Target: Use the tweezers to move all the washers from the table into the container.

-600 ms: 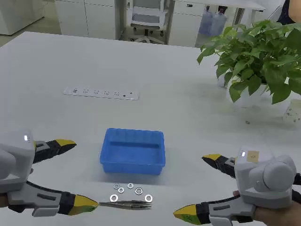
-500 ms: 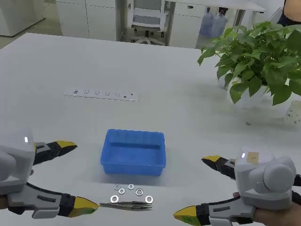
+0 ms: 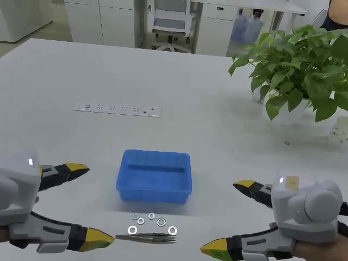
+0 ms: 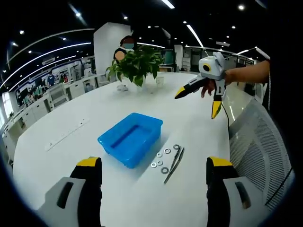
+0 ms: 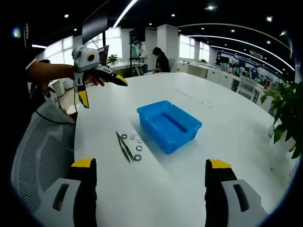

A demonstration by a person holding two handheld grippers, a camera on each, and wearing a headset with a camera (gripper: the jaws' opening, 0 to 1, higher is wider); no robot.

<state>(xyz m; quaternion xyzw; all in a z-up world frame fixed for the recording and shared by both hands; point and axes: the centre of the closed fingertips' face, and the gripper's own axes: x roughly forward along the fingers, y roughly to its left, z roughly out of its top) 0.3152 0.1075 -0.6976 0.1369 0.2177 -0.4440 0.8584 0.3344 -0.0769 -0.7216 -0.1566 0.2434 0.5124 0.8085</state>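
Blue plastic container (image 3: 154,175) sat on the white bench (image 3: 65,70), open side up. Six washers (image 3: 152,222) lay loose on the bench in a small cluster just off the container's near wall, none touching it. Tweezers (image 3: 145,237) lay flat on the bench just past the washers on the side away from the container, roughly parallel to that near wall, with the two outermost washers right beside them.

Left gripper (image 3: 93,203) was held off the container's left side and nearer the person, jaws spread wide with nothing between them. In the head view its lower tip lined up close to the tweezers' left end. The left gripper view showed the tweezers, washers and container all ahead of the jaws and apart from both tips.

Right gripper (image 3: 223,216) mirrored it off the container's right side, jaws also spread wide and empty, with a hand (image 3: 321,251) under its body. The right gripper view showed the same layout from the other side: tweezers and washers on the person's side of the container, clear of both tips.

Power strip (image 3: 117,109) lay flush on the bench beyond the container's far wall, well apart from it. Potted plant (image 3: 299,65) stood far off to the container's right and behind it
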